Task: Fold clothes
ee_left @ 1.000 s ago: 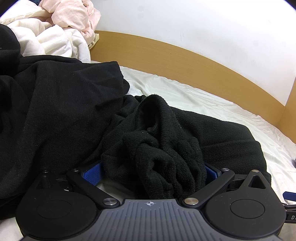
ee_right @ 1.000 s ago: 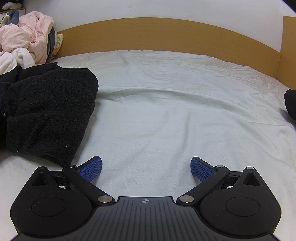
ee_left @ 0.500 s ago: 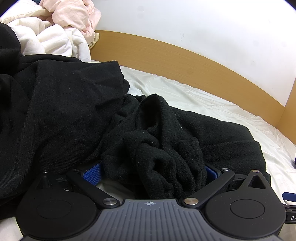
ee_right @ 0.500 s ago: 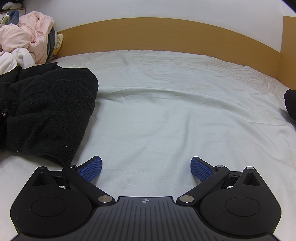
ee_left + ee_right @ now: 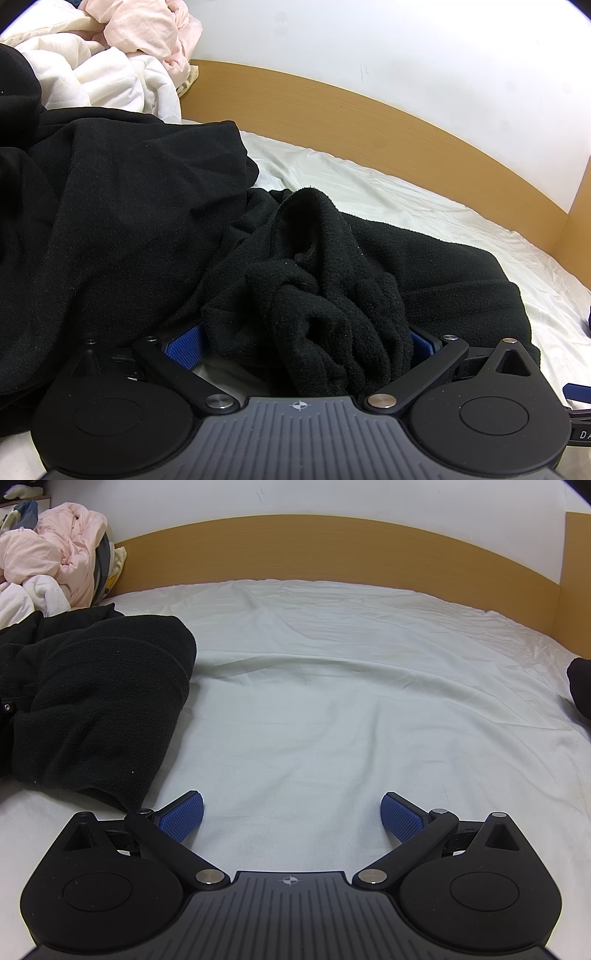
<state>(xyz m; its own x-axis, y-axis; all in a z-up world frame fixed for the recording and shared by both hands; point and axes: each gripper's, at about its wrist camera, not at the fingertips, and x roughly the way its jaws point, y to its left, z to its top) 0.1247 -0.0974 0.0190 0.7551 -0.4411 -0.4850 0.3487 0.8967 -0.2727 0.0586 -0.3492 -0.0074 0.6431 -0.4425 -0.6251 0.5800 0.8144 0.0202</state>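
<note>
A crumpled black fleece garment (image 5: 369, 266) lies on the white bed sheet (image 5: 424, 206), and a bunched fold of it rises between the fingers of my left gripper (image 5: 303, 343). That gripper stands open, its blue pads (image 5: 183, 347) wide apart on either side of the fold. A smoother black garment (image 5: 129, 206) is heaped to the left, overlapping the fleece. In the right wrist view the fleece (image 5: 99, 701) sits at the left, just beyond the left finger. My right gripper (image 5: 291, 812) is open over bare sheet with nothing between its fingers.
A pile of pink and white clothes (image 5: 122, 48) (image 5: 48, 565) sits at the far left by the wooden headboard (image 5: 332, 546). White sheet (image 5: 351, 701) spreads ahead of the right gripper. A dark item (image 5: 580, 686) pokes in at the right edge.
</note>
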